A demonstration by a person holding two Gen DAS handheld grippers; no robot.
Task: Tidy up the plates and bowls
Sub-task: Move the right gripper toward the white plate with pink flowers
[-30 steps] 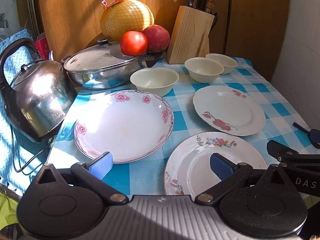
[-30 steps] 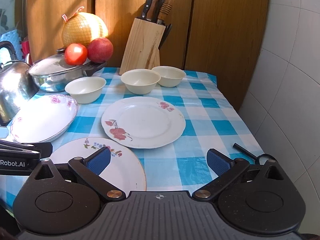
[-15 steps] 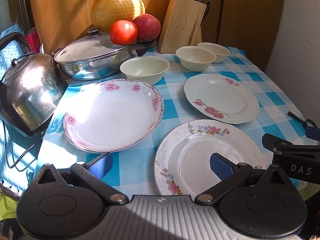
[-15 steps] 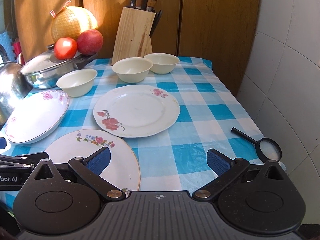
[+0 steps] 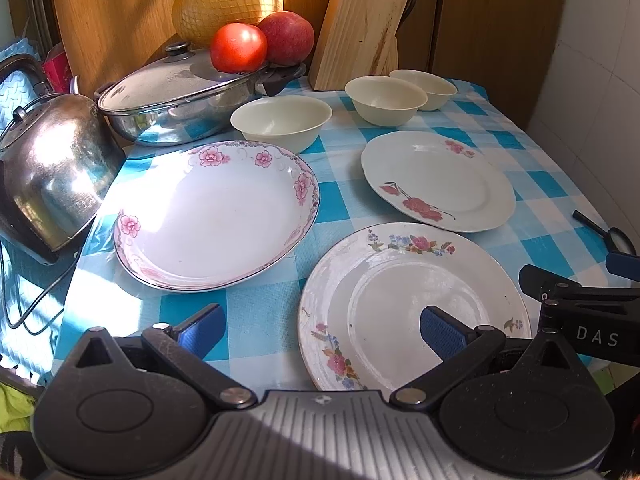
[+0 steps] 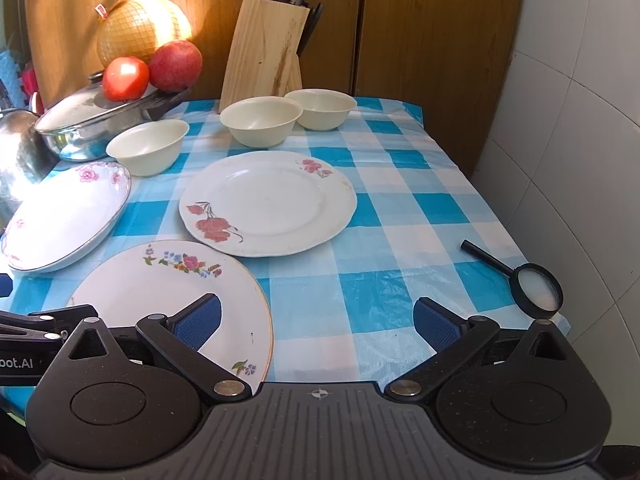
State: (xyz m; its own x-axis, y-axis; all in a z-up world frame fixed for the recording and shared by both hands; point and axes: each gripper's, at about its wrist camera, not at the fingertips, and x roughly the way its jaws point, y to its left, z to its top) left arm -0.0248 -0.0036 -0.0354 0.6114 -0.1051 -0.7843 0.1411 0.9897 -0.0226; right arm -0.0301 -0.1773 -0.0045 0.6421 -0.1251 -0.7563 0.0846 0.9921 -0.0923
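- Left gripper [image 5: 320, 330]: fingers spread wide, gripping nothing, hanging over the near edge of the desk [image 5: 256, 324]. Its right blue pad [image 5: 440, 334] sits above the multicolour-flower plate [image 5: 412, 304]; its left pad above bare checked cloth.
- Right gripper [image 6: 318, 322]: fingers also released, nothing between them. Its left pad [image 6: 198, 322] overlaps that same plate's right part; its right pad is over the cloth, near the magnifying glass [image 6: 538, 292].
- Each gripper shows at the edge of the other's view; they are side by side, apart.
- Multicolour-flower plate: flat on the desk, nearest the front edge, between the two grippers.
- Red-flower plate [image 6: 268, 204]: flat, just behind the front plate. The rims look just beside each other; cannot tell if they touch.
- Pink-flower deep plate [image 5: 216, 216]: to the left, near the kettle [image 5: 52, 172], separate from the other two plates.
- Three cream bowls, all upright and unstacked: one [image 5: 282, 122] just behind the deep plate; two [image 6: 260, 124] [image 6: 322, 108] further back by the knife block [image 6: 266, 52], rims close or touching.
- Lidded steel pan [image 5: 176, 100] at back left, tomato [image 5: 238, 48] on its lid, apple [image 5: 286, 38] and netted pomelo [image 5: 228, 0] behind.
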